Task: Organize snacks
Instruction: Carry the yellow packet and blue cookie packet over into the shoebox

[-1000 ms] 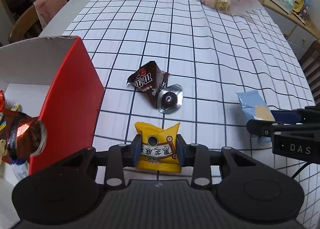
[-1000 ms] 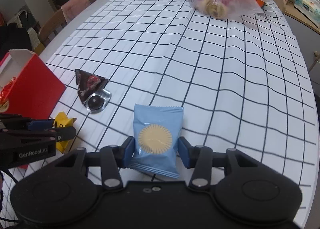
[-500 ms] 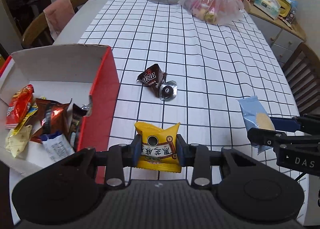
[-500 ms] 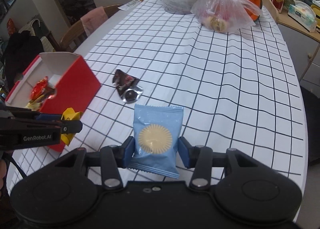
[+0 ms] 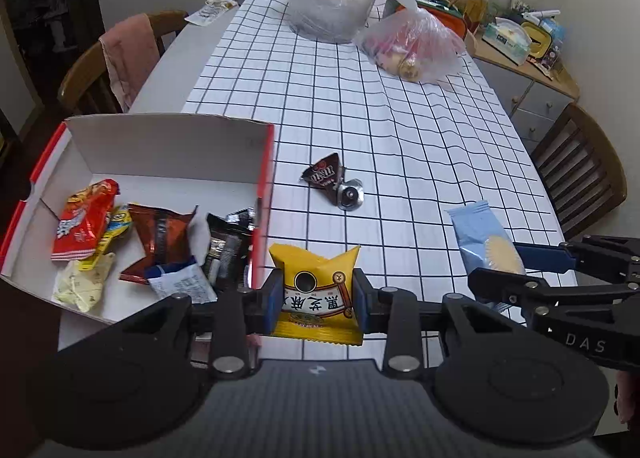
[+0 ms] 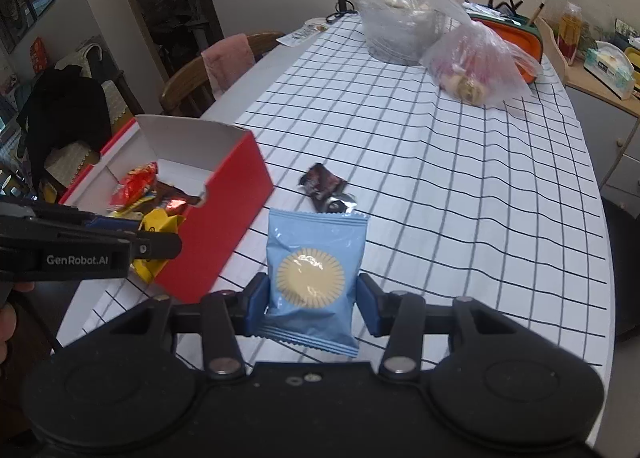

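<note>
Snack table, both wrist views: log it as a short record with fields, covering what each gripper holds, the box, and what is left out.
left gripper: shut on yellow snack packet, held off the table
right gripper: shut on blue biscuit packet, held off the table
red box: open, white inside, several wrapped snacks in it
left on table: brown chocolate packet with a silver foil piece touching it
far end of table: two plastic bags
tablecloth: white with black grid
</note>
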Tool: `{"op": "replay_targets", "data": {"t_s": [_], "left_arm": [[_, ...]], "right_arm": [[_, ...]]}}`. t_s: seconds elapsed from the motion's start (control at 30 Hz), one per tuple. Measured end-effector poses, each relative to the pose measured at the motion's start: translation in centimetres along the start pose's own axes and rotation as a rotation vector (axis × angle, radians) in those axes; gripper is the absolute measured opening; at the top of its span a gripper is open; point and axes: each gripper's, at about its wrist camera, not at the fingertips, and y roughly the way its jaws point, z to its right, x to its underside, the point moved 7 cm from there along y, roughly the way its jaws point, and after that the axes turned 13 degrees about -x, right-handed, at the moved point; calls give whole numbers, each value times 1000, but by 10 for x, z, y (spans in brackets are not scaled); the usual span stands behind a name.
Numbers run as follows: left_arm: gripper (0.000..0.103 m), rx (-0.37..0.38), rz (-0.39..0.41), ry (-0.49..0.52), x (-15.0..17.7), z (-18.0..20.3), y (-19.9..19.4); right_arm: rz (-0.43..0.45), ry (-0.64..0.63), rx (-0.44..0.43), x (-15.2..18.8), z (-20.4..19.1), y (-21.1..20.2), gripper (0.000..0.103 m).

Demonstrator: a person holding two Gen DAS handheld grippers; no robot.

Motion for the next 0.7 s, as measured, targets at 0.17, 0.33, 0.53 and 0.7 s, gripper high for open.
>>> {"op": "replay_targets", "data": {"t_s": [0.17, 0.33, 0.53, 0.7], "left_arm": [[34, -1, 13, -12, -3, -33, -5], [34, -15, 30, -29, -7, -70, -7], [34, -50, 39, -50, -16, -116, -1], [34, -96, 38, -58, -20, -150, 11]], "right_arm": [[8, -23, -8, -9, -37, 13, 45], [7, -48, -10, -20, -70, 33, 45], [-6, -71, -4, -30, -100, 62, 46], [-25, -91, 7, -37, -118, 90, 46]]}}
